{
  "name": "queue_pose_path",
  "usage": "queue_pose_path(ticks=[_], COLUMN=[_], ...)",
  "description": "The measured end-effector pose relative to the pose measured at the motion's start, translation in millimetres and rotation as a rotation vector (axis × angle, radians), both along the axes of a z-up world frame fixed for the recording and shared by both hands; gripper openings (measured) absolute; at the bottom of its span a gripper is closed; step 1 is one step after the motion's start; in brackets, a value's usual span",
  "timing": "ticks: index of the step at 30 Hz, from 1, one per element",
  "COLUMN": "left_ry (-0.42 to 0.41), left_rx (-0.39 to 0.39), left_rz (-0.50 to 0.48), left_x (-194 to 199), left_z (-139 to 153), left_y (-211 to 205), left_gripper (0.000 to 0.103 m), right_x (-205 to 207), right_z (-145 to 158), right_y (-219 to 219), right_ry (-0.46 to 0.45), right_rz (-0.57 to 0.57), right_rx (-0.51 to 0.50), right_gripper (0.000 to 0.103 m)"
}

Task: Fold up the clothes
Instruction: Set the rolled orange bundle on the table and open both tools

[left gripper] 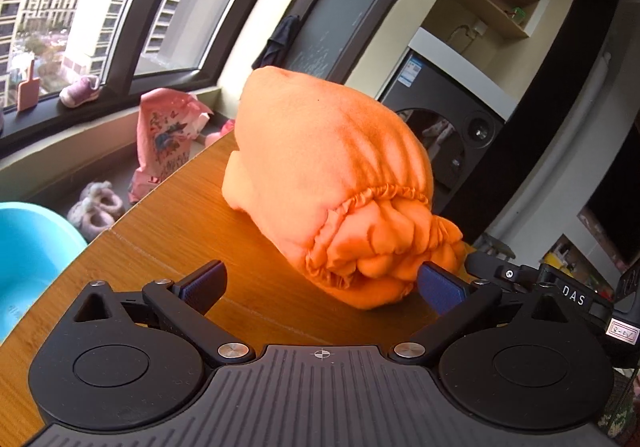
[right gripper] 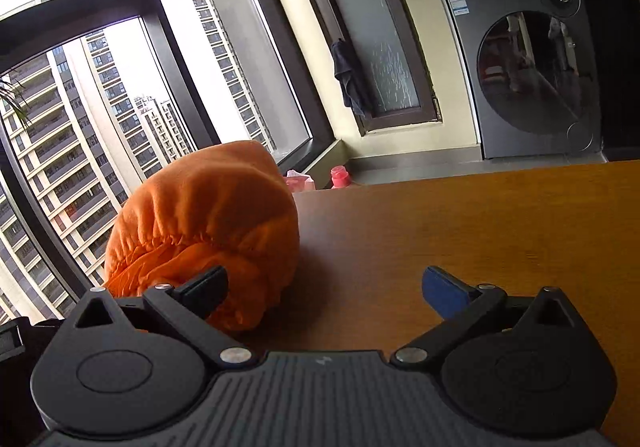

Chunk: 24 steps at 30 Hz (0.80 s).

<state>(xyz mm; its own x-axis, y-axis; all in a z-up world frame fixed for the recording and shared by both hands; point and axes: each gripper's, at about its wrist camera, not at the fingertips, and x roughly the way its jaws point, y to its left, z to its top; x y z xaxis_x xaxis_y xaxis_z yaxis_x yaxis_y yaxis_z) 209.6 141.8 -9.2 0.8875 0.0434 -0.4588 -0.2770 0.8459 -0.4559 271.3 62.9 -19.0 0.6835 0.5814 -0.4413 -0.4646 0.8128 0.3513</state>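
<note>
The left hand-held gripper point(left gripper: 322, 285) stands with jaws spread wide and empty, low over the tabletop point(left gripper: 172, 231); the right hand-held gripper point(right gripper: 324, 289) likewise gapes. Between them sits an orange garment point(left gripper: 320, 167), bundled into a rounded lump, soft, light and likely floppy. Its gathered elastic hem point(left gripper: 372, 195) offers a hold. A blue basin point(left gripper: 28, 247) sits well aside.
</note>
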Motion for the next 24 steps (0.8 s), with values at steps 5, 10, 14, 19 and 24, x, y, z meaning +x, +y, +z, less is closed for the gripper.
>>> queue_pose_path(ticks=[5,10,14,19,24], left_ry=[0.097,0.243,0.372,0.373,0.37], left_rx=[0.082,0.234,0.36,0.353,0.354], left_rz=[0.058,0.155,0.172,0.2,0.204], left_x=[-26,-40,-30,-30,-30], left_z=[4,8,6,7,7], left_y=[-38,-67,-82,-78,-80], left_gripper=[0.103,0.103,0.103,0.103,0.103], right_x=[-43,-72,-70,-63,-64], right_z=[2,3,1,-9,-12], right_y=[-17,-29,-24,-4,-6], right_ry=[-0.014,-0.016,0.001,0.04,0.016], right_rz=[-0.035,-0.081,-0.06,0.001,-0.004], right_rx=[-0.095,-0.205,-0.278,-0.421,-0.409], right_gripper=[0.103,0.103,0.103,0.103,0.103])
